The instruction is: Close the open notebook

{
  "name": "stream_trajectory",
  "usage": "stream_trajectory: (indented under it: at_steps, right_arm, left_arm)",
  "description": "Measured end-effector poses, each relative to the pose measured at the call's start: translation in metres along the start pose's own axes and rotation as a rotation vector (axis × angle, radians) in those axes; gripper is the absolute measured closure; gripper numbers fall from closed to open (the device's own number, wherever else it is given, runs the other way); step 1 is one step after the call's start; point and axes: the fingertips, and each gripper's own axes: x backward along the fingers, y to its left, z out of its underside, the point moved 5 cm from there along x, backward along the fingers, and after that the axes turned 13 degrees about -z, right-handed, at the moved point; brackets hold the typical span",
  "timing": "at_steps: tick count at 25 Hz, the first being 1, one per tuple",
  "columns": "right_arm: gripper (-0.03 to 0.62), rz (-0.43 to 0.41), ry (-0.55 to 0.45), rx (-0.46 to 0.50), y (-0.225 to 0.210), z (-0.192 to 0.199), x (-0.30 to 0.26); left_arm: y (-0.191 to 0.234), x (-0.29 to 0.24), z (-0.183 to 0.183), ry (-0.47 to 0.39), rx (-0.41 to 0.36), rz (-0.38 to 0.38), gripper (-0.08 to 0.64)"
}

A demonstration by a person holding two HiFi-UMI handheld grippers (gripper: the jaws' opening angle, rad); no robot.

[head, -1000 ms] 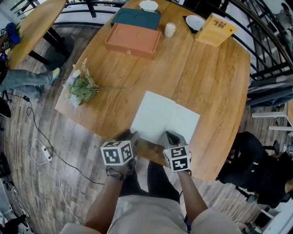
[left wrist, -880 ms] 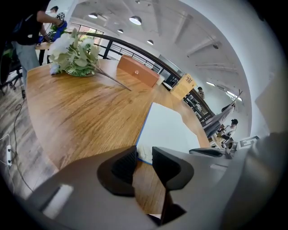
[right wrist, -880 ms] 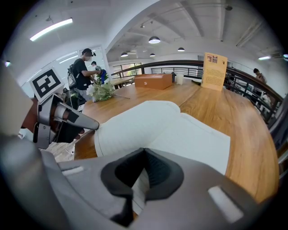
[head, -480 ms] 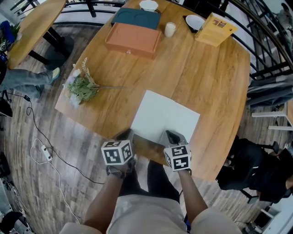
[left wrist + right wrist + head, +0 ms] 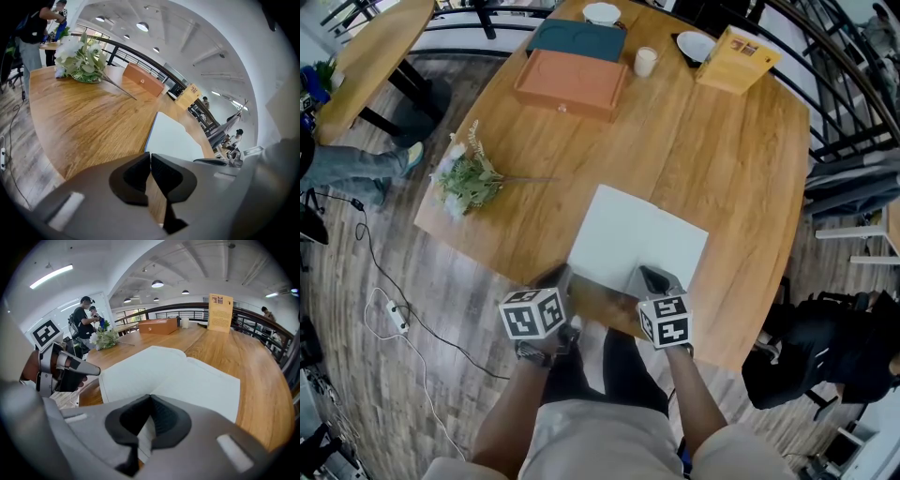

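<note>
Notebook [image 5: 642,239] open flat at near edge of table [image 5: 722,169]. Left gripper [image 5: 150,155] has just been closing, pinches near-left corner (thin bite, apparently). Right gripper [image 5: 150,398] pressed together, empty. Lift corner slowly, swing across spine.

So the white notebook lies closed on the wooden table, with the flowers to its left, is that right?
Not quite: the notebook lies open, not closed; the right gripper view shows two blank pages meeting at a fold. It is on the wooden table, flowers to its left.
</note>
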Motion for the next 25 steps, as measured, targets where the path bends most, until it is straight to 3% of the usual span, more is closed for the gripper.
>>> stream_trajectory:
  at_steps: [9,25]
  right_arm:
    - [0.592,-0.021,-0.026,-0.018,-0.001,-0.001,0.002]
    - [0.592,0.037,-0.105,-0.037,0.0,-0.009,0.039]
  left_arm:
    - [-0.007,0.017,-0.009,-0.048,0.022,0.051,0.545]
    - [-0.027,0.038,-0.019,-0.092,-0.043,0.1,0.545]
